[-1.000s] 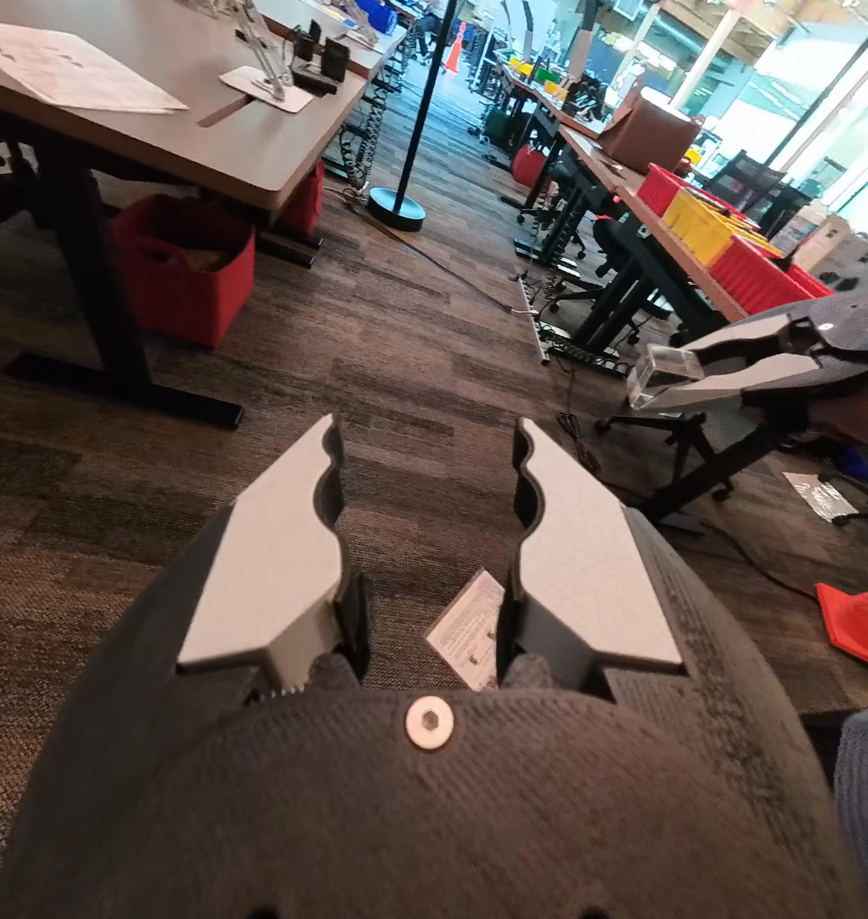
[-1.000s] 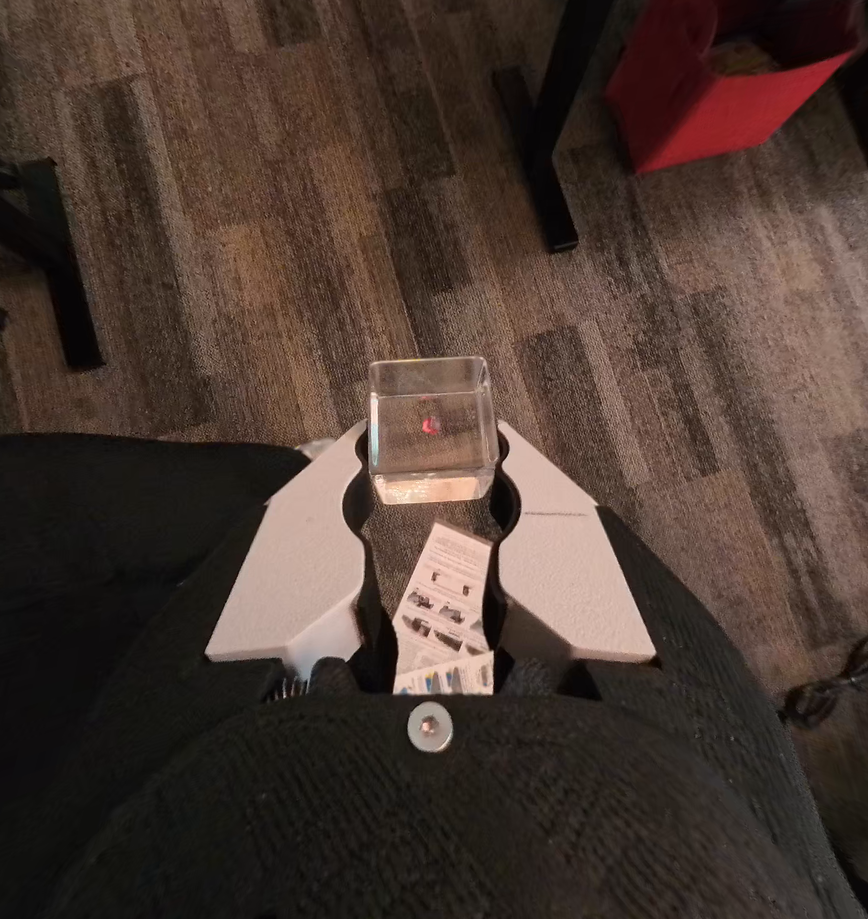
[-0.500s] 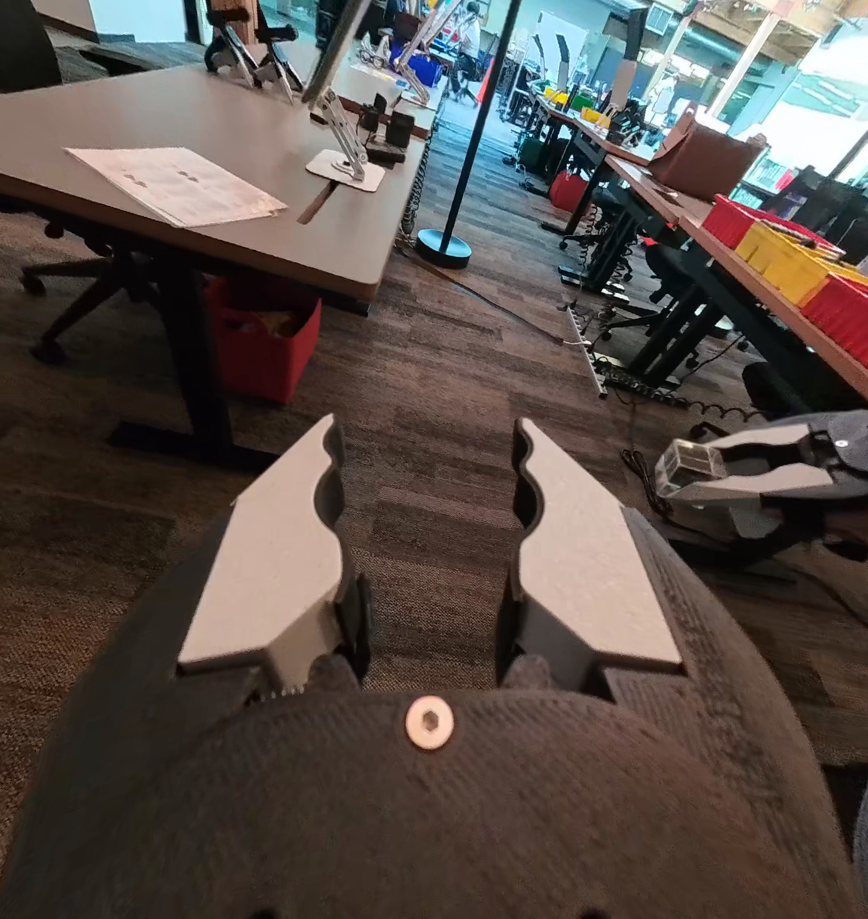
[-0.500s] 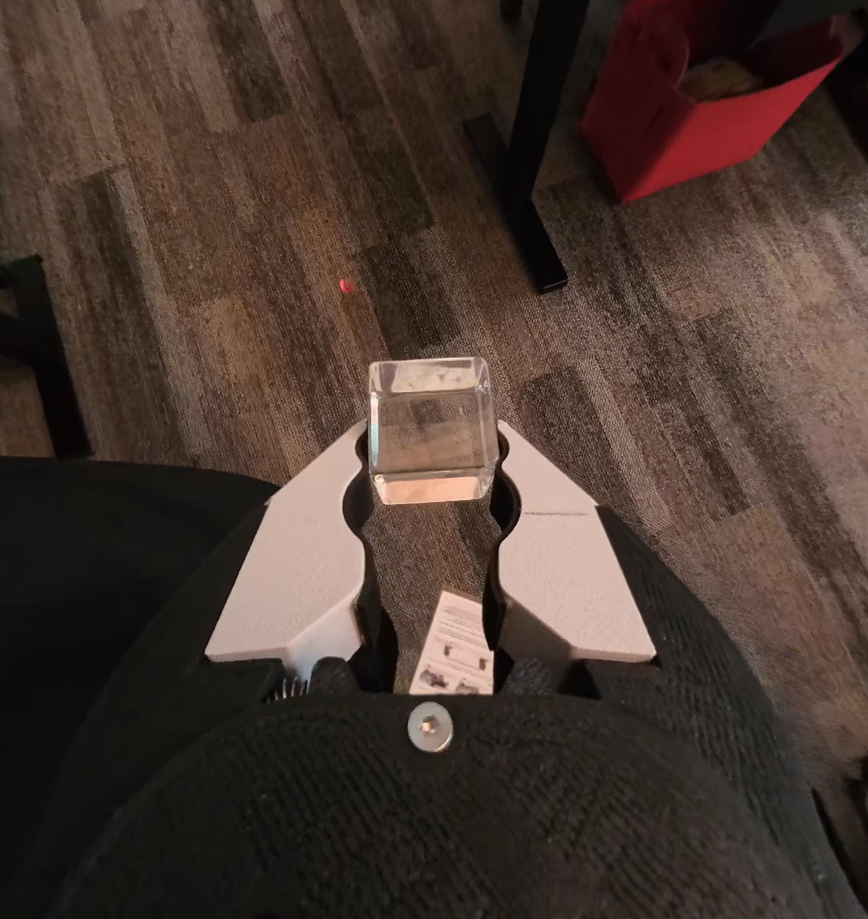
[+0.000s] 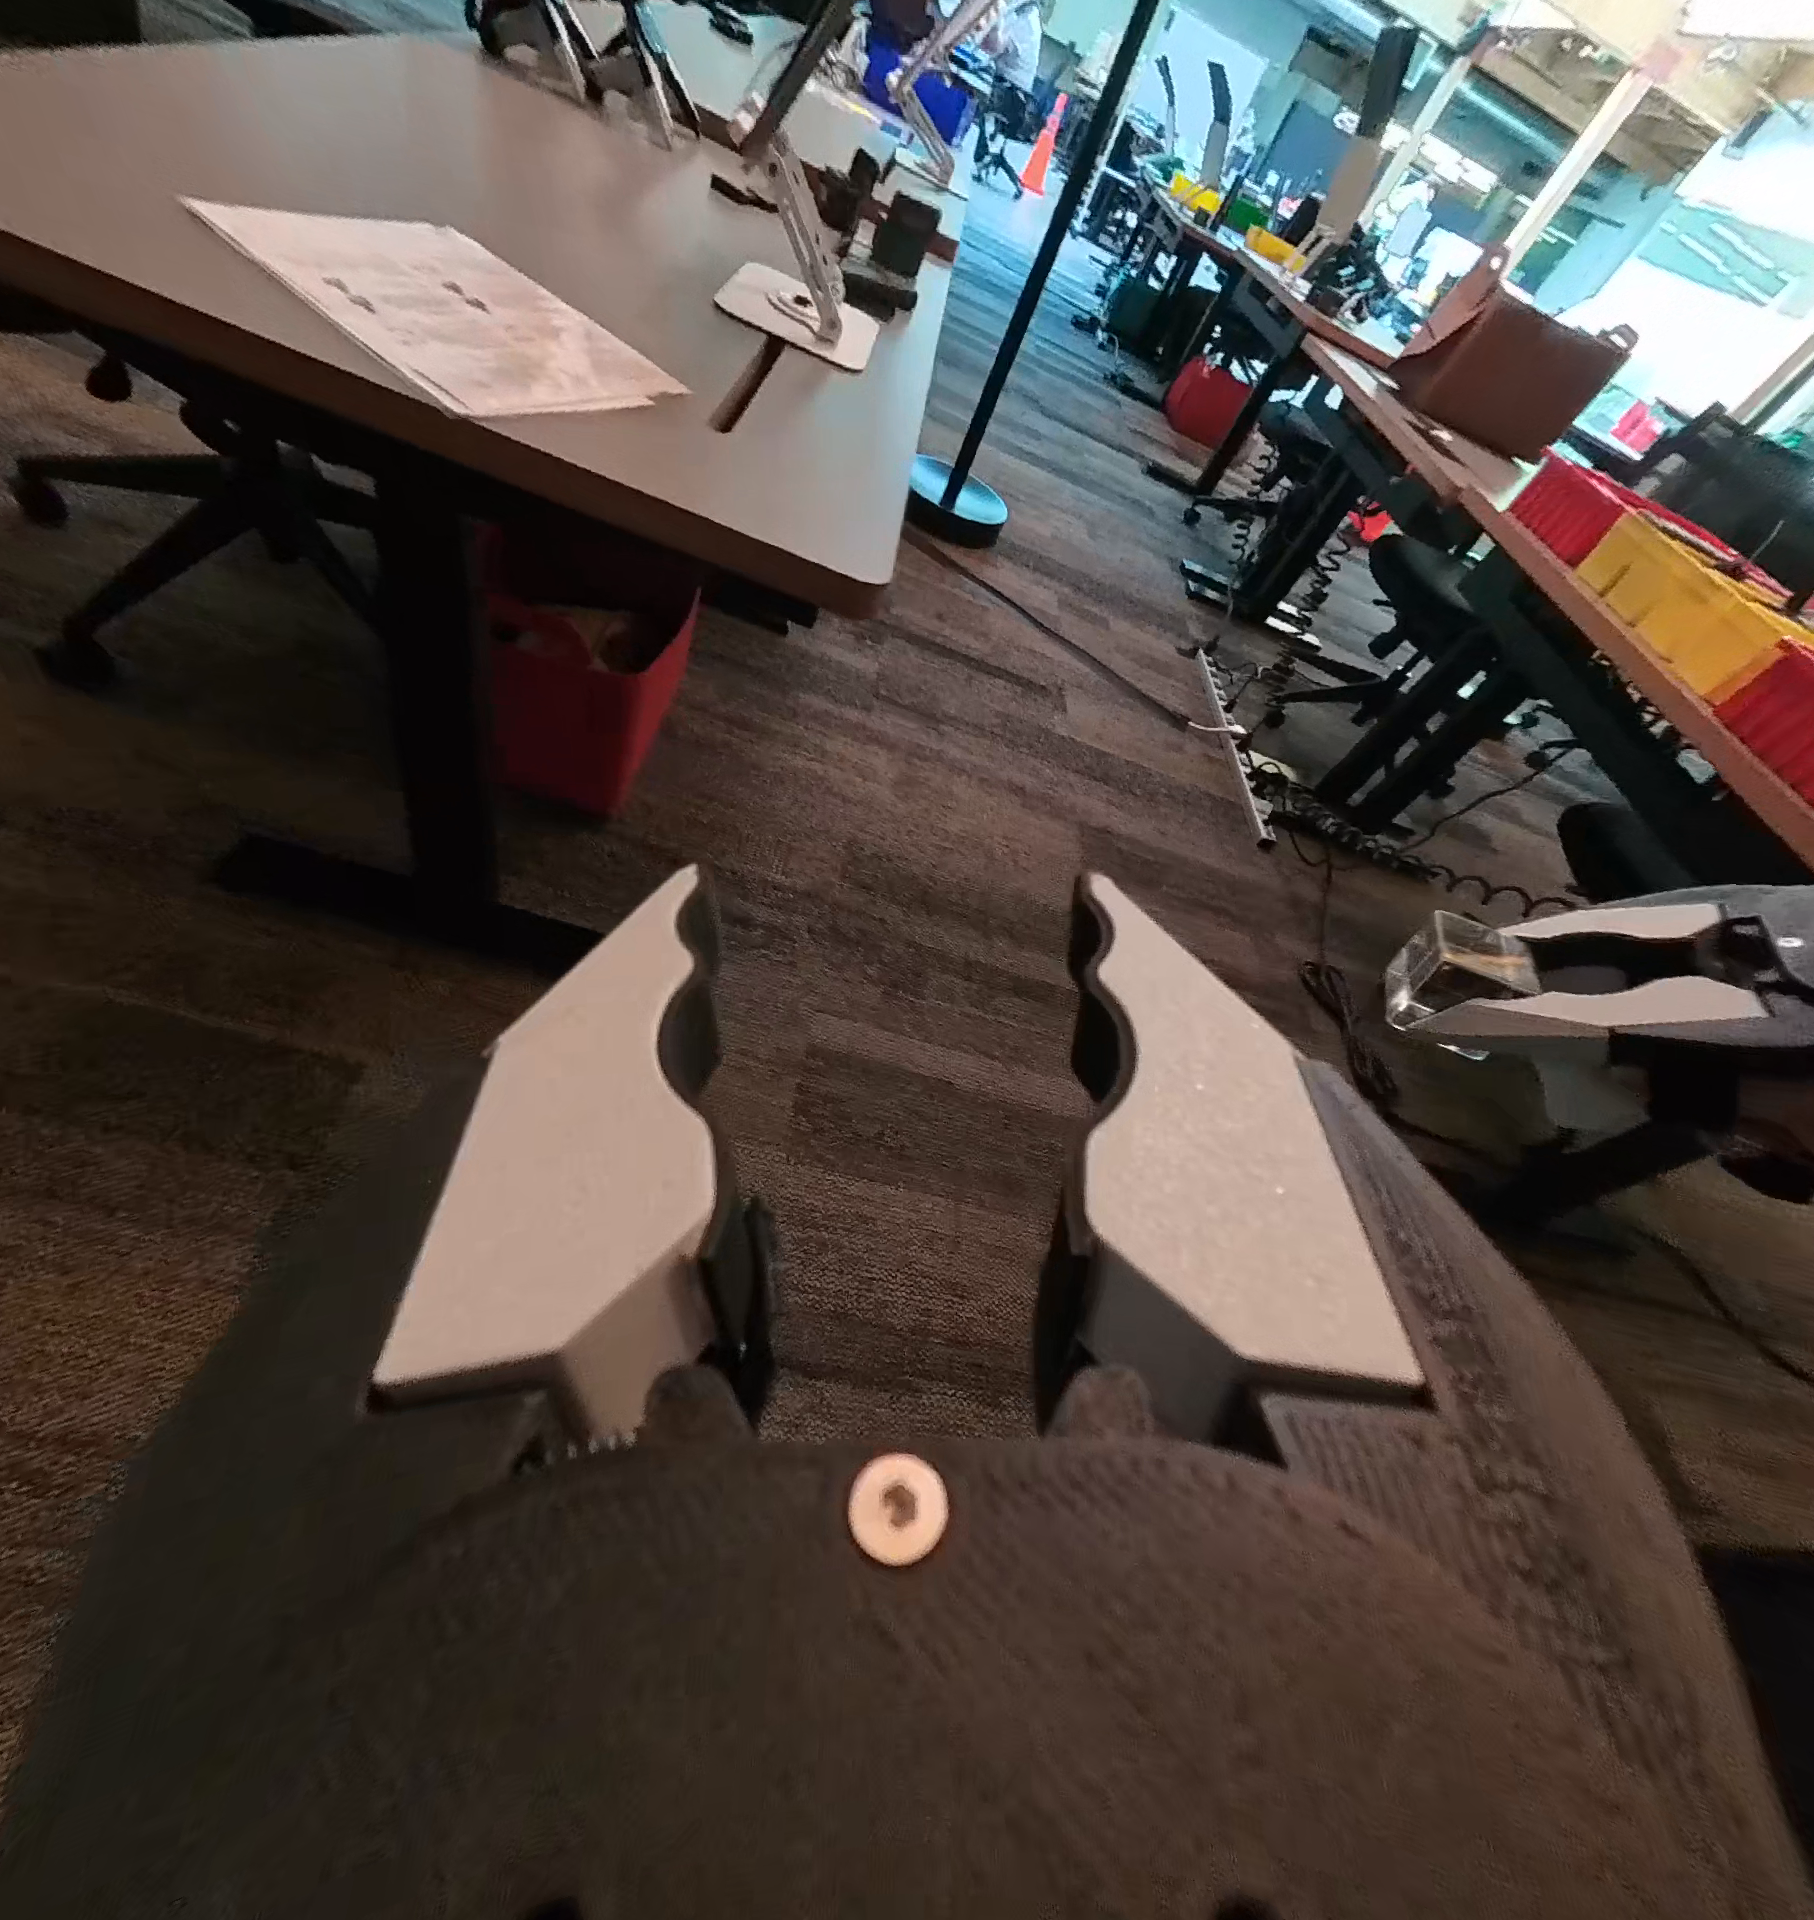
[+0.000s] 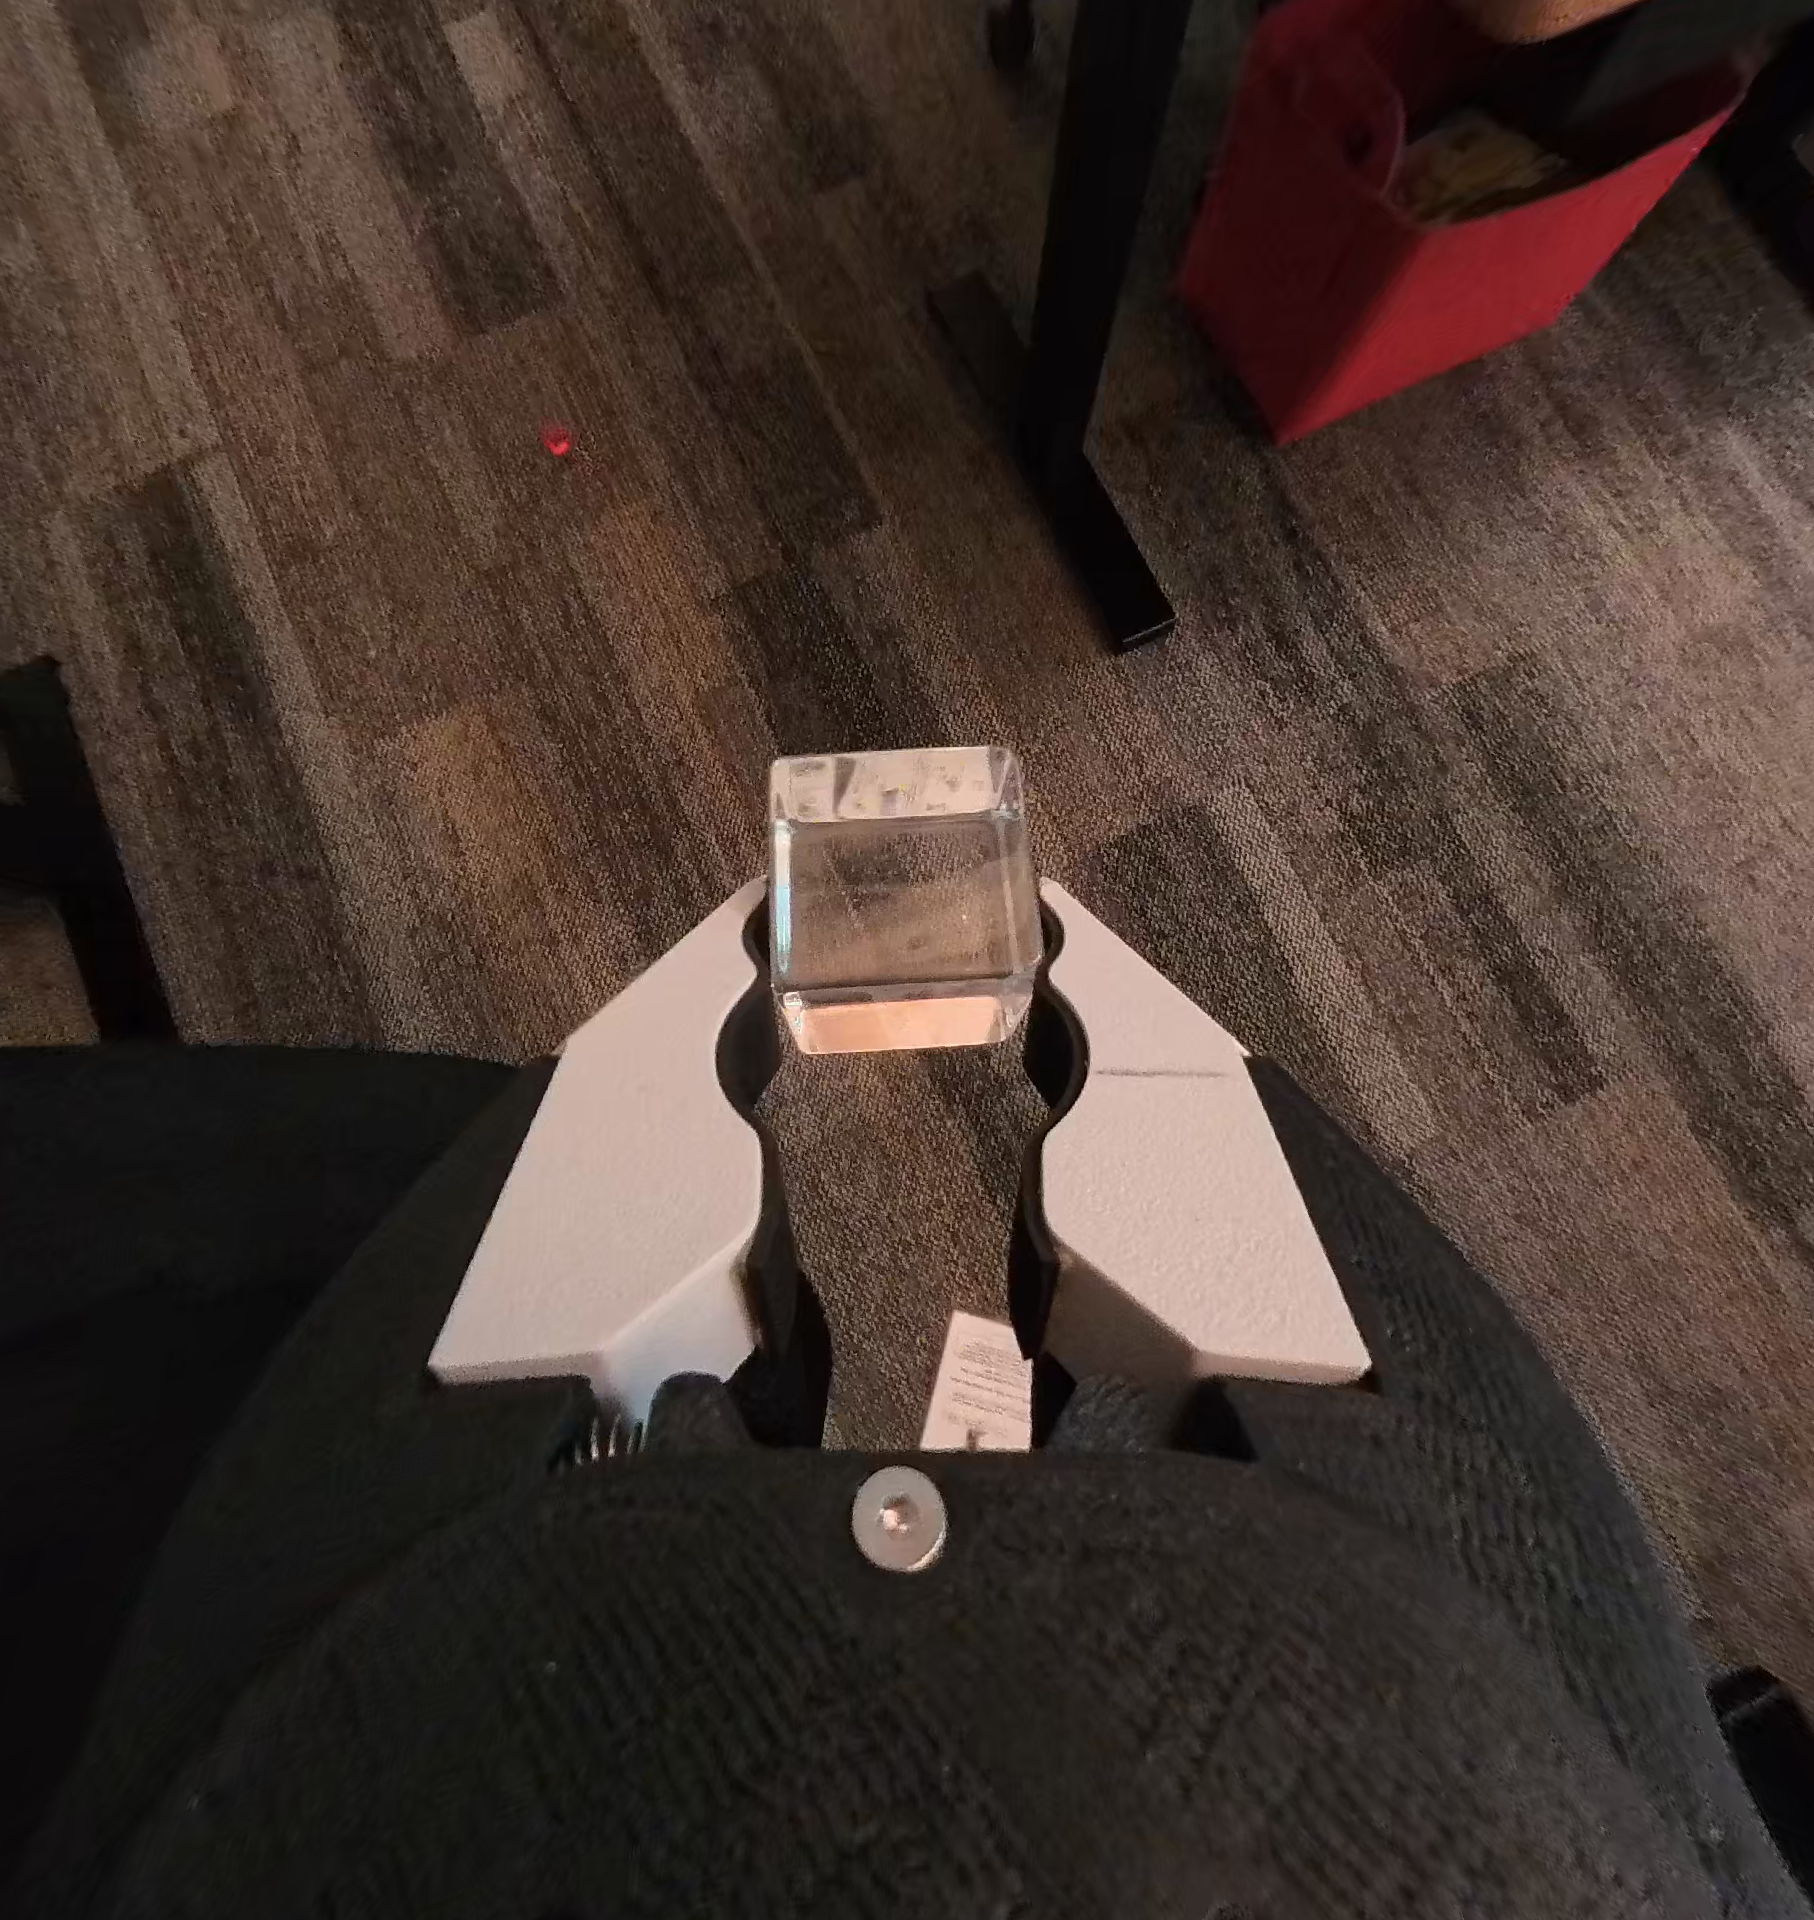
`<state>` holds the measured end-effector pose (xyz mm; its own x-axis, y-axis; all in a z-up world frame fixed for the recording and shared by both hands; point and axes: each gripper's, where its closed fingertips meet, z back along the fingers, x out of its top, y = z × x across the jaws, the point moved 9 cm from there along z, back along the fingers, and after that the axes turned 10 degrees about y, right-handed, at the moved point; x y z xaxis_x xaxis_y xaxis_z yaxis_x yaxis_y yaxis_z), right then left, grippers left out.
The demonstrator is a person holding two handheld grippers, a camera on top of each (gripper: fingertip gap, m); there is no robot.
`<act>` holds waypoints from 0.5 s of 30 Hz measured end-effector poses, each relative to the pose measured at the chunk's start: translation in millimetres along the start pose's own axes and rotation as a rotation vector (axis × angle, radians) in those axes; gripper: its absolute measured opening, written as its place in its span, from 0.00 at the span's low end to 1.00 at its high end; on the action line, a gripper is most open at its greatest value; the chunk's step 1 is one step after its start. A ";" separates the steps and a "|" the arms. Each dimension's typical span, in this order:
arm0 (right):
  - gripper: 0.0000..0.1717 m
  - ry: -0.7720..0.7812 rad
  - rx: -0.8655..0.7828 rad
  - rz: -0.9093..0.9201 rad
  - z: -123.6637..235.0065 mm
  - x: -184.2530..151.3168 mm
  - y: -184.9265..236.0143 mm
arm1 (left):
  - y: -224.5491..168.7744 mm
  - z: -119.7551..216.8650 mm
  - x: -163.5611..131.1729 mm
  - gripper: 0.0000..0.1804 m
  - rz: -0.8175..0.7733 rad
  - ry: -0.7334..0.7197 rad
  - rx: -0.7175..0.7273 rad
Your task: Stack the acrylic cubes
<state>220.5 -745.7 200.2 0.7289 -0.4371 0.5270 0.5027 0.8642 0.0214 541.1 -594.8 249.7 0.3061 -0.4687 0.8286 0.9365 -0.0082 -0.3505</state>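
Right gripper (image 6: 903, 914) clamps a clear cube (image 6: 905, 904) at its fingertips, both pads pressing its side faces, high over the carpet (image 6: 467, 582). Looks solid, hard, slick and chip-prone; flat opposite faces suit gripping. Left gripper (image 5: 892, 914) gapes, holding nothing, beside the cube.

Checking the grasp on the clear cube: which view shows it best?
Right wrist view: the clear cube sits centred, close, pinched between the right tool's fingertips. Left wrist view shows the cube only small, side-on, at the right edge.
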 end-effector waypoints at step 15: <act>0.26 -0.040 -0.029 -0.065 -46.5 65.0 -149.3 | -46.4 -199.4 77.6 0.34 -0.167 0.071 -0.257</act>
<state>214.4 -914.7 191.7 0.6756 -0.4810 0.5588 0.5619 0.8266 0.0323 487.3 -806.9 243.2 0.1308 -0.5028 0.8544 0.8960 -0.3090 -0.3190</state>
